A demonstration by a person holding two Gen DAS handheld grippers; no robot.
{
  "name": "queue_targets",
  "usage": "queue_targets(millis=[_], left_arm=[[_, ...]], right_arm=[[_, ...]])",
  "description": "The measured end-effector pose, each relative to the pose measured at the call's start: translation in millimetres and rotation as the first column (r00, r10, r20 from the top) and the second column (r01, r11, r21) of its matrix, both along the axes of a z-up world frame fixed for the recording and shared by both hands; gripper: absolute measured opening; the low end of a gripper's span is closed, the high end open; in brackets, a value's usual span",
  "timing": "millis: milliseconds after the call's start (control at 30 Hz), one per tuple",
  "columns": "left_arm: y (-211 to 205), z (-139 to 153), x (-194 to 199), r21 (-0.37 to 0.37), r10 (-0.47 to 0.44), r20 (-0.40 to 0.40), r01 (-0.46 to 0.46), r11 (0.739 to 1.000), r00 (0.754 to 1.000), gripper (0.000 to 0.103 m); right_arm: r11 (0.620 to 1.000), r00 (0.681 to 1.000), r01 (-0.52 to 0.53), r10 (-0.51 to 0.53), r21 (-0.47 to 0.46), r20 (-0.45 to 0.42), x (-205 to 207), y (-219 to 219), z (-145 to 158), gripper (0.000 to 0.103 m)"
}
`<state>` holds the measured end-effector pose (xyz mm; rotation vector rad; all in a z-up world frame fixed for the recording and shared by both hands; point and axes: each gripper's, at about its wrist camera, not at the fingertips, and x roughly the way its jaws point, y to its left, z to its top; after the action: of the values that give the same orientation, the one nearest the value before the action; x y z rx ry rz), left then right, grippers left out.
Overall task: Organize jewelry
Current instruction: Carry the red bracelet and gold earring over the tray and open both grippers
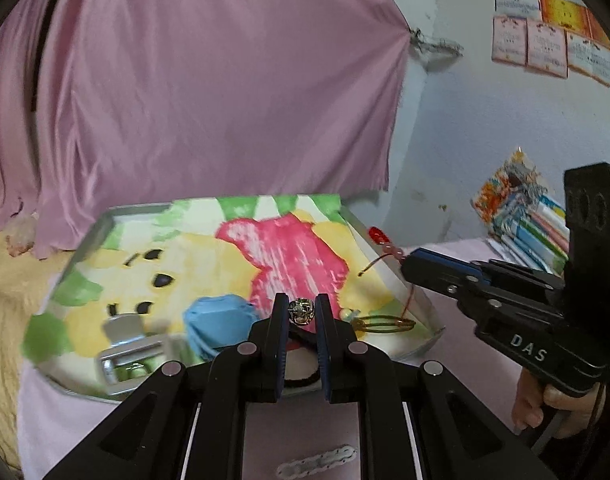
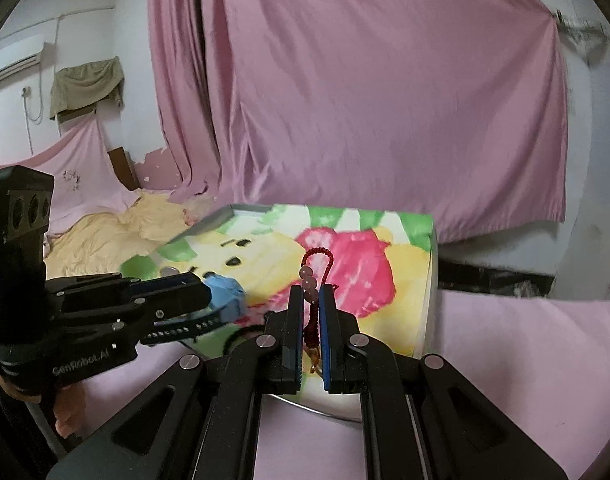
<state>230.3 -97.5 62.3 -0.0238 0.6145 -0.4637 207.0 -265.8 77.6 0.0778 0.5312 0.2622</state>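
My left gripper (image 1: 301, 310) pinches a metal bead (image 1: 301, 311), my right gripper (image 2: 312, 300) clamps a red cord (image 2: 315, 264); I should lower both gently onto the tray (image 1: 389, 256).

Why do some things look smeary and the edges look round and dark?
Left wrist view: the silver clip and blue box on the tray are motion-blurred, while the metal bead in the left gripper is sharp. Right wrist view: the red beaded cord in the right gripper is sharp, the curtain tie smeared. Both views: the fisheye lens bends lines and darkens corners.
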Motion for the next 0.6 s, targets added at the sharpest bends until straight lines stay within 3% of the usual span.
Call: queue_targets(millis=[300, 600], left_arm=[[-17, -26, 12, 0.078, -0.044, -0.090, 0.051, 0.996, 0.995, 0.012], [-27, -31, 7, 0.175, -0.025, -0.058, 0.035, 0.984, 0.998, 0.012]], right_arm=[[1.000, 0.985, -0.007, 0.012, 0.028, -0.172, 25, -6, -42, 0.007], [0.999, 0.977, -0.012, 0.021, 0.040, -0.214, 30, -2, -53, 0.007]])
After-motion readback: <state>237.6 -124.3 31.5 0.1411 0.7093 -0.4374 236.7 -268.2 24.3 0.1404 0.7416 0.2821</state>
